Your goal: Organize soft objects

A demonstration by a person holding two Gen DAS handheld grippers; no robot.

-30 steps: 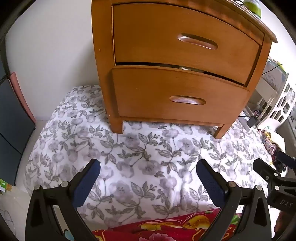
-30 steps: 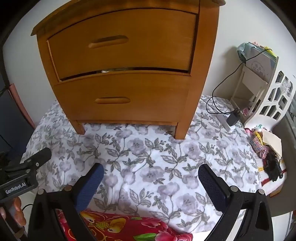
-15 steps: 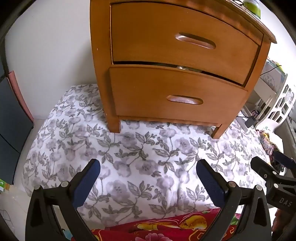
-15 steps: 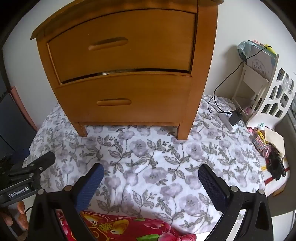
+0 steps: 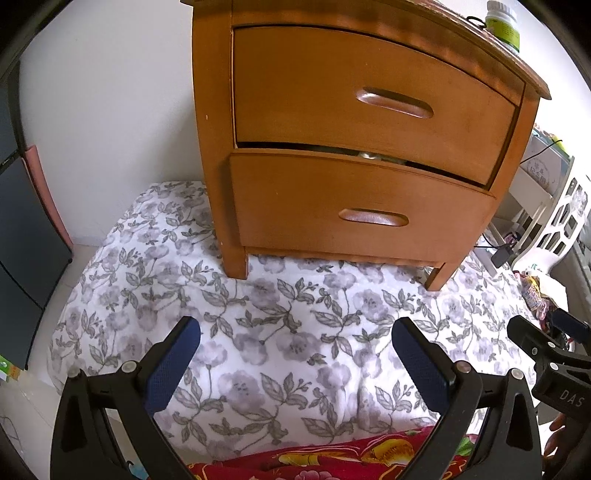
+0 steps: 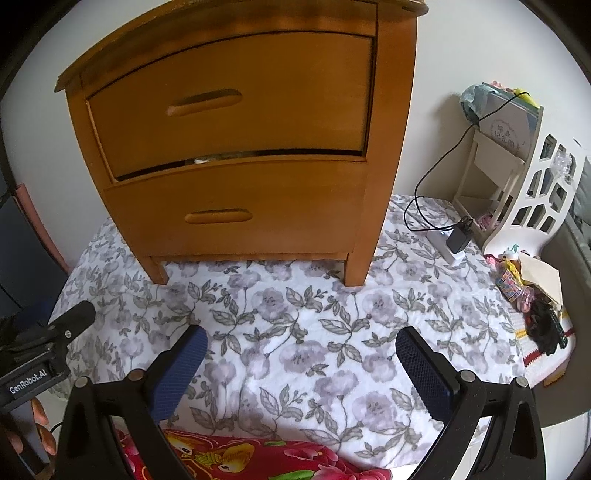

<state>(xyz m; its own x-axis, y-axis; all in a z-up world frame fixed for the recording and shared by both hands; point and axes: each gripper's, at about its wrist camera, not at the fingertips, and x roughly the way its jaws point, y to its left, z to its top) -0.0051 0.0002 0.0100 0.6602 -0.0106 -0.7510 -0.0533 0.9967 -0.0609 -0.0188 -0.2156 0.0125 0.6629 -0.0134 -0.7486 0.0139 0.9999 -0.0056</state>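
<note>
A white quilt with grey flowers [image 5: 288, 343] lies spread on the floor under a wooden nightstand [image 5: 362, 147]; it also shows in the right wrist view [image 6: 303, 332]. A red flowered cloth [image 5: 332, 461] lies at its near edge, also in the right wrist view [image 6: 240, 458]. My left gripper [image 5: 295, 358] is open and empty above the quilt. My right gripper [image 6: 301, 365] is open and empty above it too, and it shows at the right of the left wrist view [image 5: 546, 343].
The nightstand [image 6: 240, 147] has two drawers, the lower one [image 5: 358, 210] slightly ajar. A white shelf [image 6: 524, 177], a charger with cable [image 6: 458, 236] and small clutter [image 6: 532, 288] stand at the right. A dark panel [image 5: 22, 229] is at the left. A green bottle [image 5: 502, 22] stands on the nightstand.
Both grippers have drawn back and risen a little from the nightstand. Both stay open and empty.
</note>
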